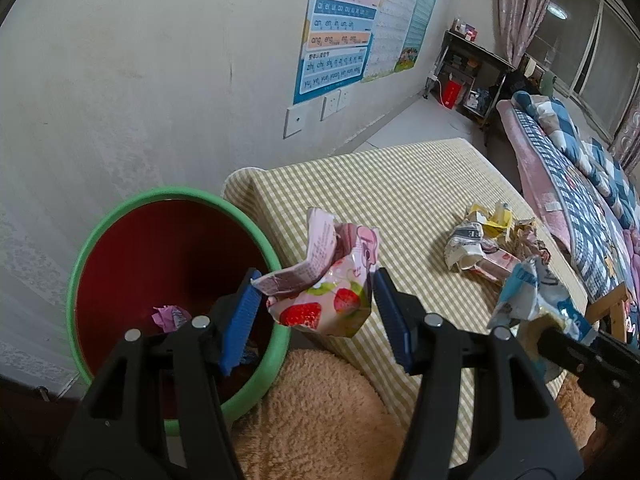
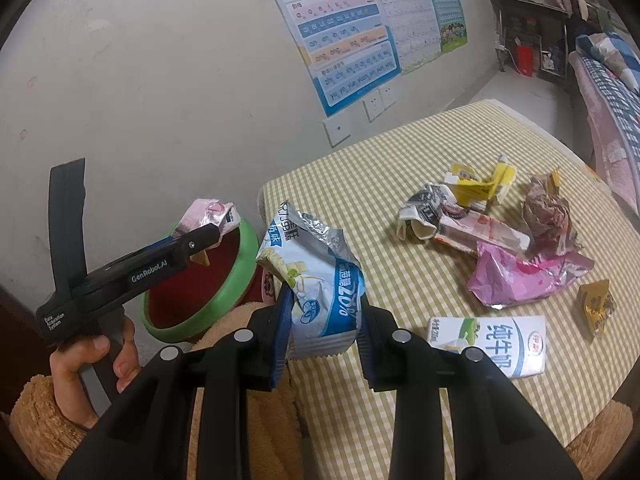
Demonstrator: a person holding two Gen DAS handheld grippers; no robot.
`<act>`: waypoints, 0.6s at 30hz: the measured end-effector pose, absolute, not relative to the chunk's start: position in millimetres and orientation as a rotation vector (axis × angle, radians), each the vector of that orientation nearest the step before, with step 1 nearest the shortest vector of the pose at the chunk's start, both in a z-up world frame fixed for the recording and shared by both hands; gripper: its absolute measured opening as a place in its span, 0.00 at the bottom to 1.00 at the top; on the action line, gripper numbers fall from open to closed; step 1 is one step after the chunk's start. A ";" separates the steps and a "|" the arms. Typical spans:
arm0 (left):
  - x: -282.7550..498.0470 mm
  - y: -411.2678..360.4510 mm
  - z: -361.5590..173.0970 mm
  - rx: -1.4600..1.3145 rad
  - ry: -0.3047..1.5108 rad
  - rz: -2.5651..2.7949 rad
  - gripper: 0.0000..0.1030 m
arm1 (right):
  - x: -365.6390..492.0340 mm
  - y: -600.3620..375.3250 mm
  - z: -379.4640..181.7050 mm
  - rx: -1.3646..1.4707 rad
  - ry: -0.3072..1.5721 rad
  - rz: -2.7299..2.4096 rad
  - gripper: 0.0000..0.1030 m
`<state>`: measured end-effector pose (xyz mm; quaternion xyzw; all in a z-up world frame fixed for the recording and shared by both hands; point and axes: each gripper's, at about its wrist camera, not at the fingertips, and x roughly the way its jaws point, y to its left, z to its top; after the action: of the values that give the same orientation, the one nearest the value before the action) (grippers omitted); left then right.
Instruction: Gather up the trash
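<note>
My left gripper (image 1: 316,284) is shut on a crumpled pink strawberry carton (image 1: 324,280), held at the edge of the green-rimmed red bin (image 1: 176,192). In the right wrist view the left gripper (image 2: 212,232) holds the pink carton (image 2: 208,212) above the bin (image 2: 244,256). My right gripper (image 2: 326,300) is shut on a blue and white foil wrapper (image 2: 316,276), over the table's near left corner. The right gripper (image 1: 536,320) and its wrapper (image 1: 528,292) also show at the right of the left wrist view. A purple scrap (image 1: 170,316) lies inside the bin.
On the yellow checked table (image 2: 360,160) lie a milk carton (image 2: 492,344), a pink foil wrapper (image 2: 516,276), a brown crumpled paper (image 2: 548,212), a yellow carton (image 2: 480,184) and a gold scrap (image 2: 596,304). A bed (image 1: 580,152) stands to the right, a shelf (image 1: 468,76) behind.
</note>
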<state>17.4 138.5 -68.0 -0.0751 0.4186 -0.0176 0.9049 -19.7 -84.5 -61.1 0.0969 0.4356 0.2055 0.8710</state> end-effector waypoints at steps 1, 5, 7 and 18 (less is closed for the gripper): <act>16.4 141.4 -67.2 -0.156 0.863 -0.028 0.54 | -17.5 -83.1 -60.3 0.203 0.911 0.435 0.28; 11.9 152.7 -63.5 -0.159 0.853 -0.003 0.54 | -9.5 -71.3 -55.4 0.196 0.905 0.464 0.29; 8.0 161.8 -61.9 -0.159 0.846 0.019 0.54 | -6.5 -61.5 -54.5 0.181 0.906 0.487 0.29; -6.1 223.9 -72.5 -0.205 0.858 0.157 0.54 | 8.2 -2.9 -63.0 0.131 0.951 0.598 0.29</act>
<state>-6.1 223.9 -72.5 -0.0990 0.4146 0.0758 0.9014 8.2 -2.9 -63.0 0.0622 0.4504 0.2834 0.8443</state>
